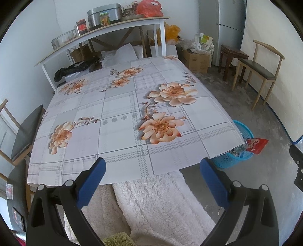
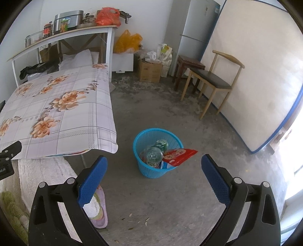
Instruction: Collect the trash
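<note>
- Chair point(image 1: 26, 132) stands at the table's left edge, dark seat turned toward it.
- Shelf point(image 1: 98, 36) behind the table carries jars, a metal box point(image 1: 104, 14) and an orange bag point(image 1: 149, 8).
- Table point(image 1: 117, 106) wears a flowered cloth; nothing lies on the cloth in either view.
- Left gripper point(image 1: 152, 168) hangs over the table's near edge, jaws spread wide and empty, blue pads well apart.
- White fleece point(image 1: 161, 200) shows below the table edge, between the left gripper's fingers.
- Slipper point(image 2: 98, 210) lies on the floor just behind the right gripper's left finger, beside the fleece.
- A few pale scraps point(image 2: 138, 219) are scattered on the concrete floor near the slipper; what they are I cannot tell.
- Right gripper point(image 2: 154, 166) hovers above the floor, aimed at the basket, jaws released and holding nothing.
- Basket point(image 2: 149, 170), blue plastic mesh, stands on the floor just off the table's right corner.
- Trash sits inside it: a clear bottle point(image 2: 154, 154), a green can point(image 2: 162, 144) behind the bottle, and a red wrapper point(image 2: 179, 156) leaning out over the right rim.
- Cardboard box point(image 2: 150, 72) and bags sit against the back wall.
- Stool point(image 2: 187, 71) and a second chair point(image 2: 214, 83) stand beside the fridge point(image 2: 197, 24).
- Mattress point(image 2: 255, 79) leans upright against the right wall.
</note>
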`<state>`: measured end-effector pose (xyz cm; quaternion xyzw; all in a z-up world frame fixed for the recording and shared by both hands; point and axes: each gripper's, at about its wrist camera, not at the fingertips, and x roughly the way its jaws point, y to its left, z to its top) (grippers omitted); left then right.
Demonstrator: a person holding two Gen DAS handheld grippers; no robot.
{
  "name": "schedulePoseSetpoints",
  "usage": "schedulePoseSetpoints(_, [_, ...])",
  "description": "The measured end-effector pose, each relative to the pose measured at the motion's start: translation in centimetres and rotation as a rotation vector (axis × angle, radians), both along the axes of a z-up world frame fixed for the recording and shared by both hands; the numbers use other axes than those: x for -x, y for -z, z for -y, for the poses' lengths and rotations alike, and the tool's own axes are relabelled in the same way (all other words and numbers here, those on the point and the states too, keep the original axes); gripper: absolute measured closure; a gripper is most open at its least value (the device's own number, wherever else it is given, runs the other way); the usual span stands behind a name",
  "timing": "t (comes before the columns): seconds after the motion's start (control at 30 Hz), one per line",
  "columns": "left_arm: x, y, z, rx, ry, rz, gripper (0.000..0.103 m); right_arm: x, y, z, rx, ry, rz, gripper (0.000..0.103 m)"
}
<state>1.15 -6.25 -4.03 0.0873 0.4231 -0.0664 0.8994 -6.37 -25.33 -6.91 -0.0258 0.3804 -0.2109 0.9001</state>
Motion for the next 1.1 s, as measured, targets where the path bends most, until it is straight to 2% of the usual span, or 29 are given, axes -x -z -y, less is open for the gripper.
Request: schedulePoseSetpoints(1.1, [-0.03,0.00,0.15,0.000,0.008,-0.001,0.006,-0.23,-0.36,-0.03,0.012,-0.001,0.010,0.007])
